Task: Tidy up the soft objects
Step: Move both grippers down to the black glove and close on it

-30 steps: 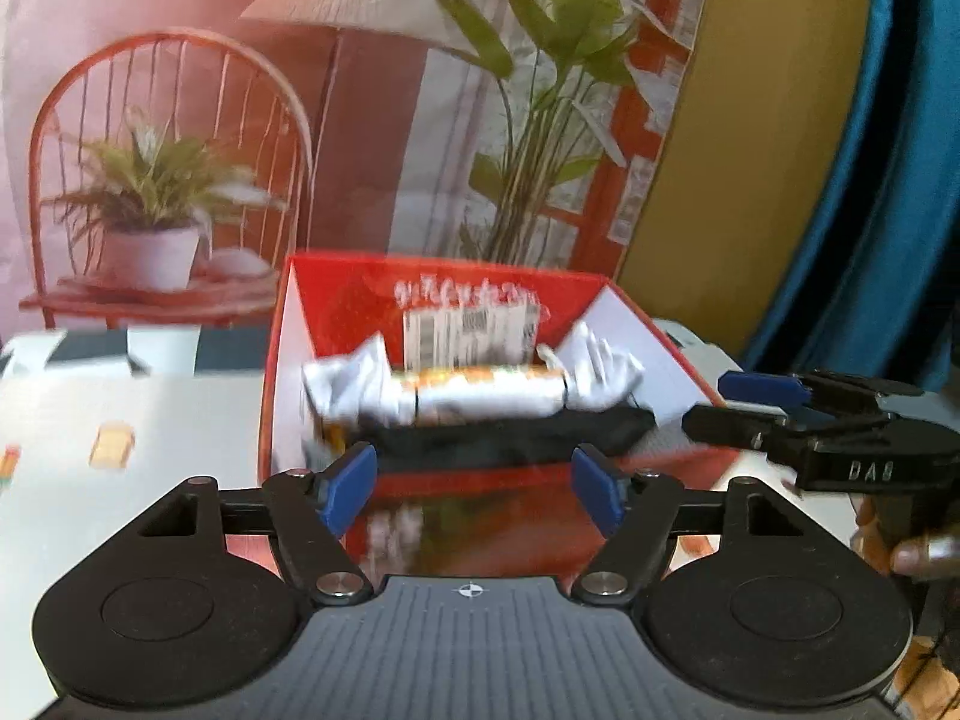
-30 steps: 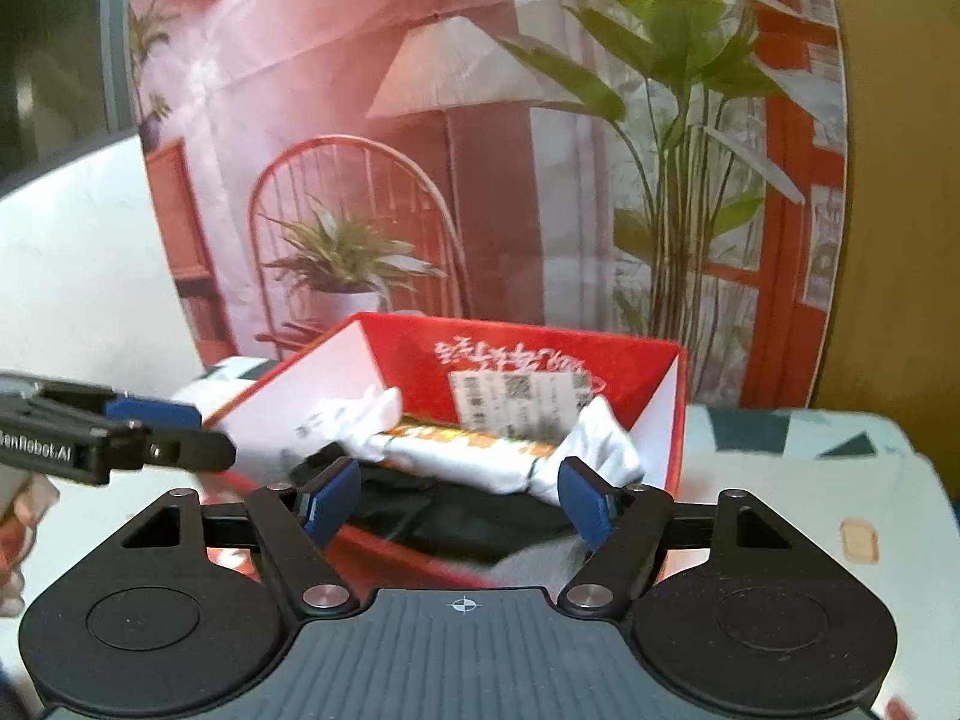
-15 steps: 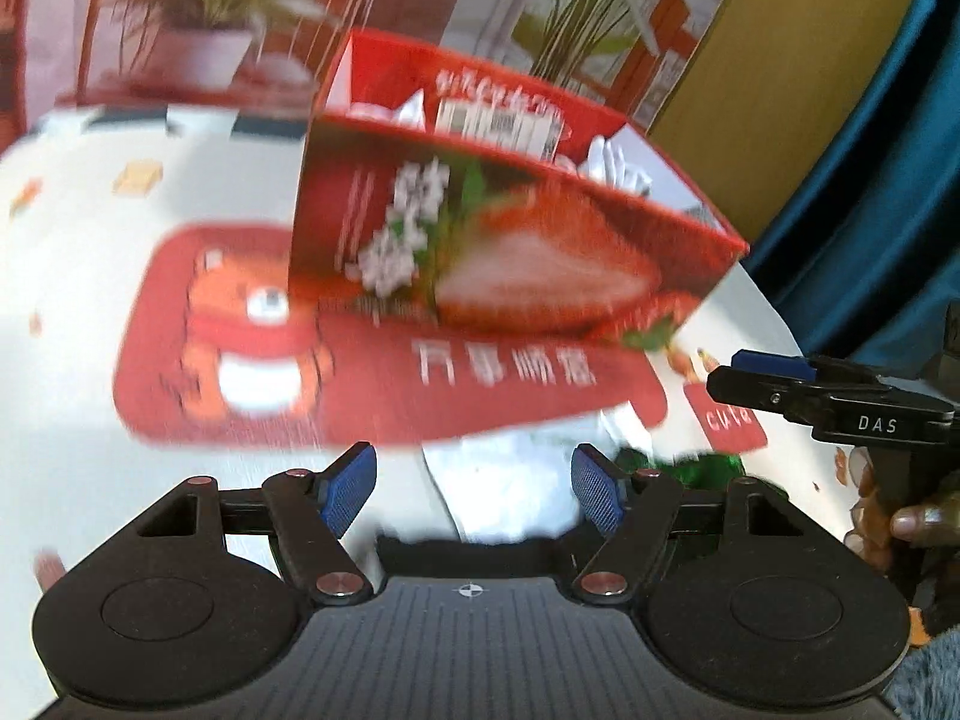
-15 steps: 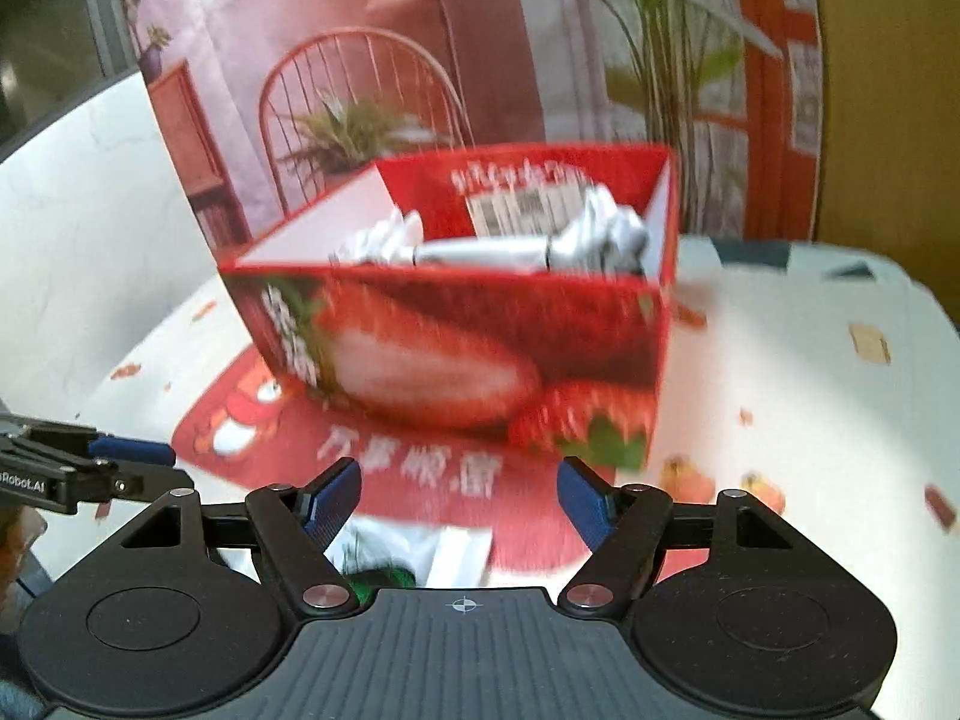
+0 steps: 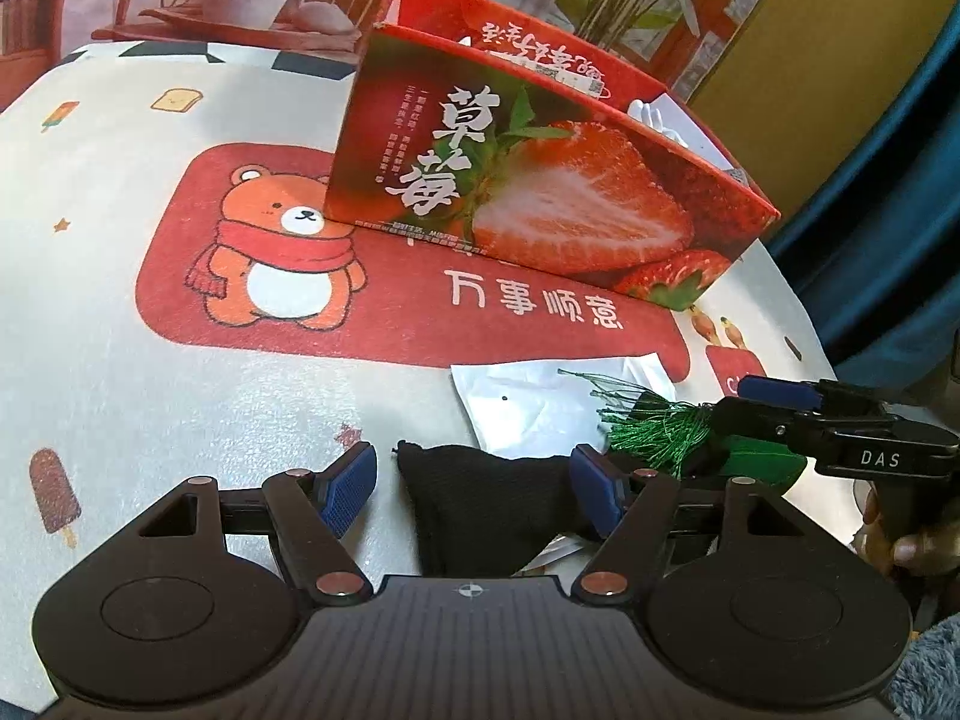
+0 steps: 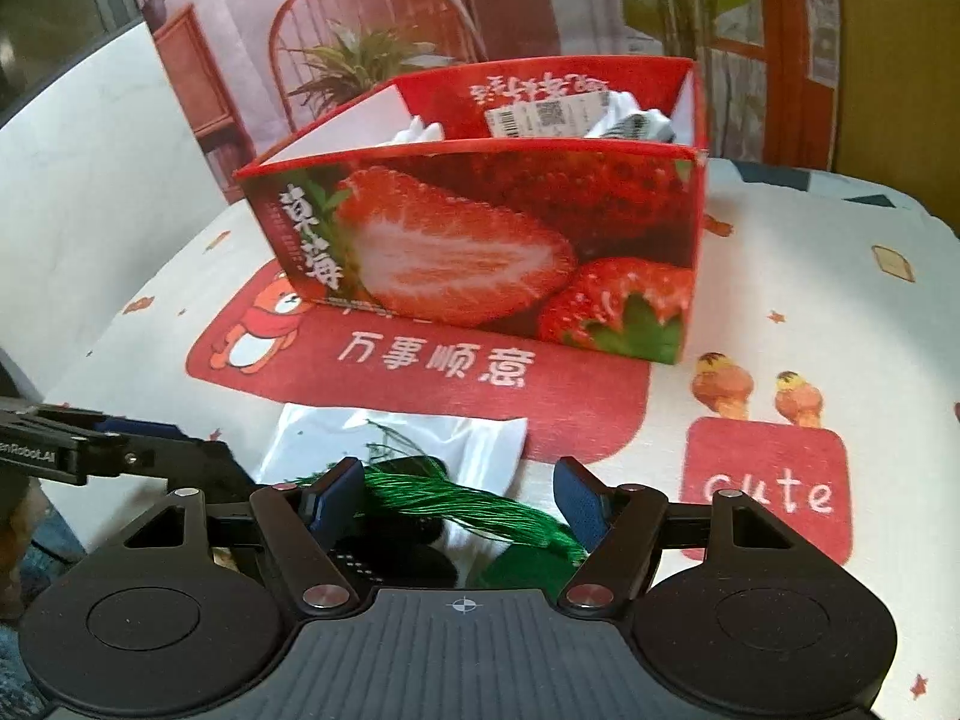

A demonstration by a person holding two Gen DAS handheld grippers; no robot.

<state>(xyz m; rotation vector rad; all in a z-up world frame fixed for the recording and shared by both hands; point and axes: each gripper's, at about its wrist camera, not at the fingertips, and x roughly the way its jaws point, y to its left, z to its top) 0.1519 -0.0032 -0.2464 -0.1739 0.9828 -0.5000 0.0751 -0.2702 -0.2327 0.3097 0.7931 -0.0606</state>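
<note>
Left gripper (image 5: 474, 489) stands with its jaws apart, a black fabric piece (image 5: 498, 510) lying between the blue pads, neither pad pressing on it. Right gripper (image 6: 462, 495) has just been narrowing its jaws, still apart, with the green tassel (image 6: 474, 501) running between them; whether the left pad touches the strands, I cannot tell. Under the tassel lies a flat white packet (image 6: 420, 441) on the tablecloth (image 6: 810, 276). Just beyond sits the red bear mat (image 5: 252, 276), and on its far edge the strawberry box (image 6: 480, 252) stands upright and open-topped, white wrapped bundles (image 6: 630, 120) showing above its rim. At the right edge of the left view, fingers (image 5: 906, 546) grip the other handle.
</note>
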